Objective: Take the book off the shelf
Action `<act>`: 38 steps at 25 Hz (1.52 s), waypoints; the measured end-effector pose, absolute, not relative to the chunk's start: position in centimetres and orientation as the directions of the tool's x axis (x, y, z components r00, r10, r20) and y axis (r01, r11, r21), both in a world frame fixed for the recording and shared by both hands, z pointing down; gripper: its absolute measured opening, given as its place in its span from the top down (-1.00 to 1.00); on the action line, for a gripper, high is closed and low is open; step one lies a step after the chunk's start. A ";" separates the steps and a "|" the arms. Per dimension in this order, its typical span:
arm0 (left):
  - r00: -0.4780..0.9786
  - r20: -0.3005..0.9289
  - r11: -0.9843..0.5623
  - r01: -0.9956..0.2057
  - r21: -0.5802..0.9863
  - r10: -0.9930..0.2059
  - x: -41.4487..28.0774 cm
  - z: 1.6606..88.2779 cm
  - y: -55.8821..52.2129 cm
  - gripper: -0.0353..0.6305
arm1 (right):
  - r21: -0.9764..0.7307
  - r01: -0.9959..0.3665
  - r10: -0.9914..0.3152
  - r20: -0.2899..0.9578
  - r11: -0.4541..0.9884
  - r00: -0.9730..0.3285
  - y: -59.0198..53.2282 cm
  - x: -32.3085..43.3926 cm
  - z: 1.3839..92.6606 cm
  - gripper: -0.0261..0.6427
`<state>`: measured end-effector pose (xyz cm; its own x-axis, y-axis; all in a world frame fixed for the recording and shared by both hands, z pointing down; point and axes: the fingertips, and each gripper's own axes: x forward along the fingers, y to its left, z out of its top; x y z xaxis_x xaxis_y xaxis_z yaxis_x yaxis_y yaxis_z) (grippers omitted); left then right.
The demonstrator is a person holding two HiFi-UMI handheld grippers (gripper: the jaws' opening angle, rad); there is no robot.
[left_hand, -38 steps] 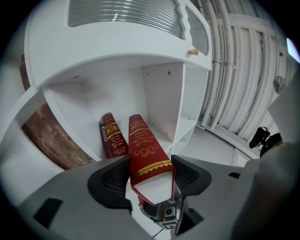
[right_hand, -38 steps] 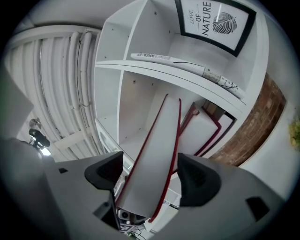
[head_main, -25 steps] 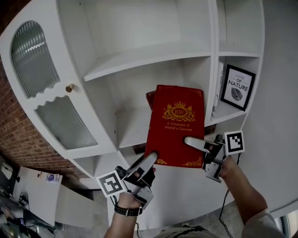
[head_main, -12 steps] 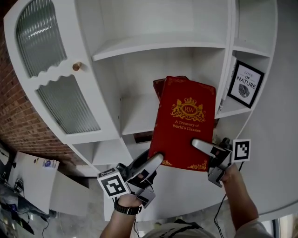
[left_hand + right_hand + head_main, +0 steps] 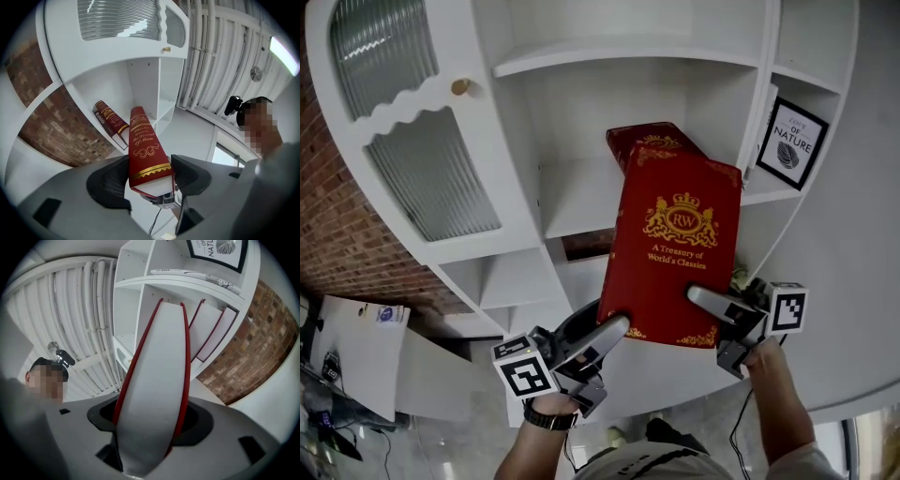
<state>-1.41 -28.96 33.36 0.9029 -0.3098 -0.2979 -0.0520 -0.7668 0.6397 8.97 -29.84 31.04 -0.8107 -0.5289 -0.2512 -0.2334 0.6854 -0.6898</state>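
A large red book (image 5: 680, 244) with a gold crest and gold lettering hangs in front of the white shelf unit (image 5: 581, 202), clear of the shelf board. My left gripper (image 5: 614, 326) is shut on its lower left corner, at the spine. In the left gripper view the spine (image 5: 145, 154) sits clamped between the jaws of the left gripper (image 5: 149, 180). My right gripper (image 5: 698, 298) is shut on the lower right corner. In the right gripper view the book's white page edge (image 5: 157, 394) fills the jaws of the right gripper (image 5: 150, 423).
A second red book (image 5: 649, 142) leans on the shelf behind the held one. A framed print (image 5: 794, 145) stands in the right compartment. At the left is a cabinet door with ribbed glass (image 5: 431, 178) and a knob (image 5: 461, 87), with a brick wall (image 5: 337, 244) beyond.
The red book has come a little further out and down from the shelf, showing more of the second book behind it. Both grippers have kept their hold on its lower corners.
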 end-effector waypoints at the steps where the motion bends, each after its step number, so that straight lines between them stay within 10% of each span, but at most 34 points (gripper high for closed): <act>1: 0.905 -0.297 -0.766 -0.046 0.641 -0.303 -1.6 33.7 -28.5 0.04 | -0.689 -0.237 -0.532 -0.251 0.685 -0.809 -29.3 8.7 31.3 0.00; 38: 0.904 -0.297 -0.788 -0.066 0.612 -0.306 -3.5 36.4 -22.2 0.04 | -0.663 -0.258 -0.495 -0.195 0.703 -0.847 -23.3 6.8 35.1 0.02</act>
<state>-3.53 -22.24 36.45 0.9043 -0.3064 -0.2973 -0.0658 -0.7881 0.6120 6.81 -23.34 35.07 -0.8470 -0.4947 -0.1947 -0.2581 0.7027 -0.6630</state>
